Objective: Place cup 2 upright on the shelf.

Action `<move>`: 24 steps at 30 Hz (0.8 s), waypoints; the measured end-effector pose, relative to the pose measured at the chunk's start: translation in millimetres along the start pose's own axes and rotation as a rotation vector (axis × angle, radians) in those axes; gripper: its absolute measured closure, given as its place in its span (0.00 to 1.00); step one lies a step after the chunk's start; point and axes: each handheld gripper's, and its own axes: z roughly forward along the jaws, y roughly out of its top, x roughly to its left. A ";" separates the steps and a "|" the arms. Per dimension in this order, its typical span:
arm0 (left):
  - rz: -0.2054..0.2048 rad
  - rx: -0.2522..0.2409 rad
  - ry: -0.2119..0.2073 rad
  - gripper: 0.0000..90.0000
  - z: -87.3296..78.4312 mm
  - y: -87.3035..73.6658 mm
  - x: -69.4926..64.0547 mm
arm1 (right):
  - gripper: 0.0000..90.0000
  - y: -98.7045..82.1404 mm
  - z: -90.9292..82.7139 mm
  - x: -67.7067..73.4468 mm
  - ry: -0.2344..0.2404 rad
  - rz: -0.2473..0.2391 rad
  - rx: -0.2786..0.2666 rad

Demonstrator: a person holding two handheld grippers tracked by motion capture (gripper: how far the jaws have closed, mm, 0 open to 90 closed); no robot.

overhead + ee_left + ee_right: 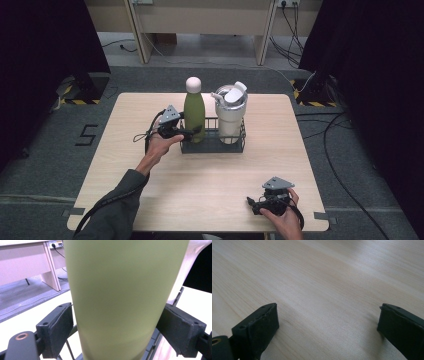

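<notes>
On pale wood table [210,175], left gripper [117,322] fingers around green bottle [125,290], right gripper [328,322] spread.

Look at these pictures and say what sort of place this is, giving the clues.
Probably a lab or recording studio: black curtains flank a lone wooden table, hazard-taped stand bases sit beside it, and cables trail across the grey carpet.

The person's left forearm, in a dark sleeve, reaches up from the bottom left of the high view toward the middle of the frame, where the left hand [159,144] holds the left gripper [196,131] level, its jaws pressed against something between them. At the lower right, the right hand [281,216] holds the right gripper [250,203] low, pointing toward frame left, jaws spread wide with nothing between.
</notes>
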 end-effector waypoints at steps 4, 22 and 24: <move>-0.003 0.000 -0.001 0.16 -2.4 -0.4 0.8 | 0.04 0.0 0.0 0.0 0.000 0.000 0.000; -0.018 -0.002 -0.016 0.16 -14.0 0.4 -1.5 | 0.04 0.0 0.0 0.0 0.000 0.000 0.000; -0.018 -0.001 -0.016 0.16 -16.9 0.5 -1.8 | 0.04 0.1 -0.2 0.0 0.001 0.000 0.002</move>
